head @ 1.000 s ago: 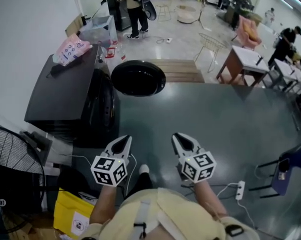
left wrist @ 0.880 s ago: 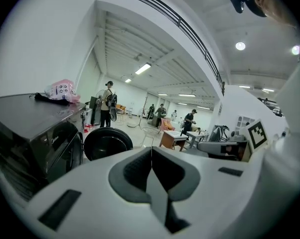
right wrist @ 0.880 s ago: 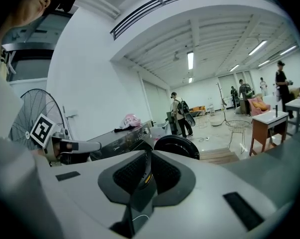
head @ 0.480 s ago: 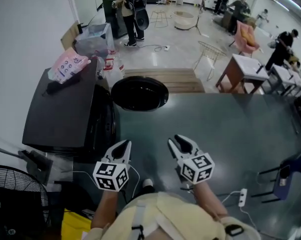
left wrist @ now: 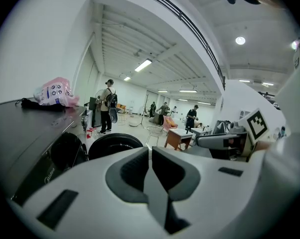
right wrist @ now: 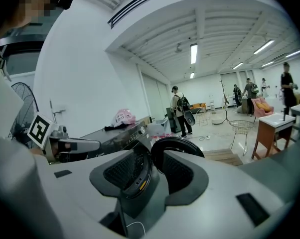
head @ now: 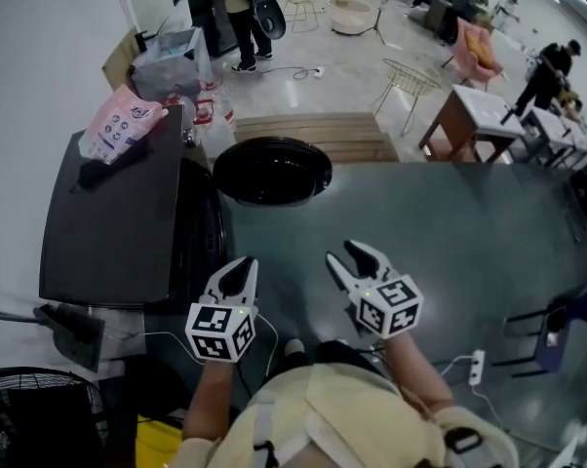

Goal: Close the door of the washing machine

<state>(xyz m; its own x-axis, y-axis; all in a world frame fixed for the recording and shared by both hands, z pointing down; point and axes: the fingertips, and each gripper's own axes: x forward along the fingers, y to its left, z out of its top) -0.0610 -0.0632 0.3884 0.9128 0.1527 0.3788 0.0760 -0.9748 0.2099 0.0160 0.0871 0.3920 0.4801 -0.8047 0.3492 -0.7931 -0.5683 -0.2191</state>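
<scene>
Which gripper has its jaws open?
The right gripper: its jaws have just been opening and stand apart, with nothing between them. The left gripper has its jaws together.

We cannot see into the washing machine point(head: 108, 222), the fan point(head: 40, 412) is cut off by the picture's bottom left corner, and the print on the pink bag point(head: 118, 125) at the machine top's far corner is too small to read.

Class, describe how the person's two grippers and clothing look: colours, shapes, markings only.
The left gripper and right gripper are white, with pointed jaws, dark and textured inside; each carries a cube of black-and-white square markers. The right one's jaws have just been opening, nothing between them. The person wears a pale yellow top.
</scene>
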